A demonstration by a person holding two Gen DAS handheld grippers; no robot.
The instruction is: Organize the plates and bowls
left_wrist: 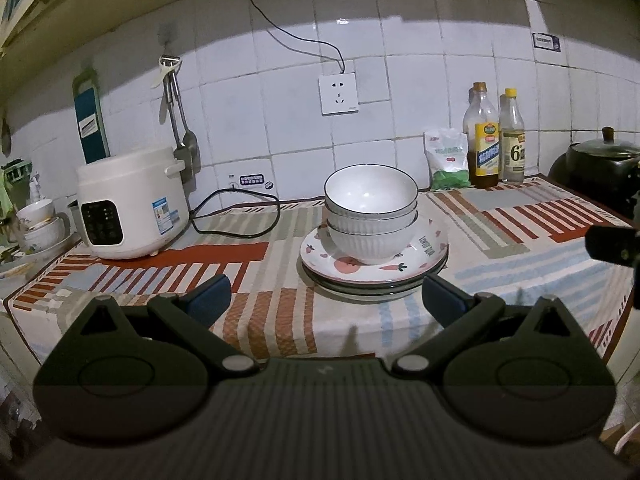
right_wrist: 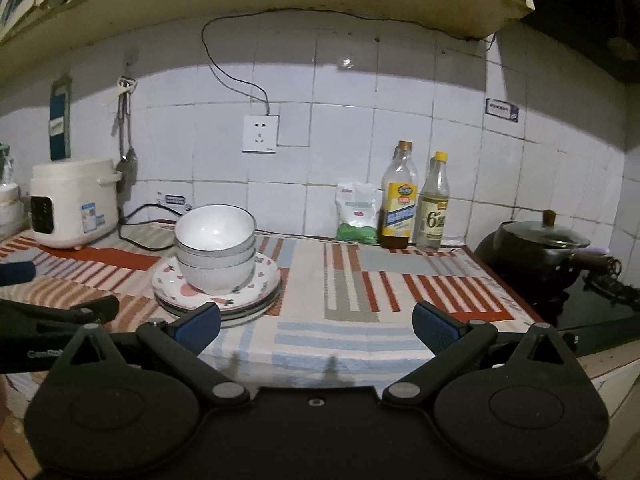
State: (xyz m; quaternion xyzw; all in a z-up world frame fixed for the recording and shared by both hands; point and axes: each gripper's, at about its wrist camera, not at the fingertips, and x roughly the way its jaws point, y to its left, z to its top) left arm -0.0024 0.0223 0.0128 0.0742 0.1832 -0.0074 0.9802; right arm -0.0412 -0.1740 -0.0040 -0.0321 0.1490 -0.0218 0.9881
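Observation:
Nested white ribbed bowls [left_wrist: 371, 212] stand on a stack of plates [left_wrist: 374, 270] on the striped cloth; the top plate has fruit pictures. In the right wrist view the bowls [right_wrist: 216, 246] and plates [right_wrist: 218, 292] sit left of centre. My left gripper [left_wrist: 326, 296] is open and empty, just in front of the plates. My right gripper [right_wrist: 316, 326] is open and empty, to the right of the stack near the counter's front edge. The left gripper's body [right_wrist: 60, 316] shows at the left of the right wrist view.
A white rice cooker [left_wrist: 130, 204] with its cord stands at the left. Two bottles [left_wrist: 496, 136] and a bag [left_wrist: 448, 158] stand against the tiled wall. A black pot [right_wrist: 540, 252] sits on the stove at the right. More dishes [left_wrist: 40, 224] are at the far left.

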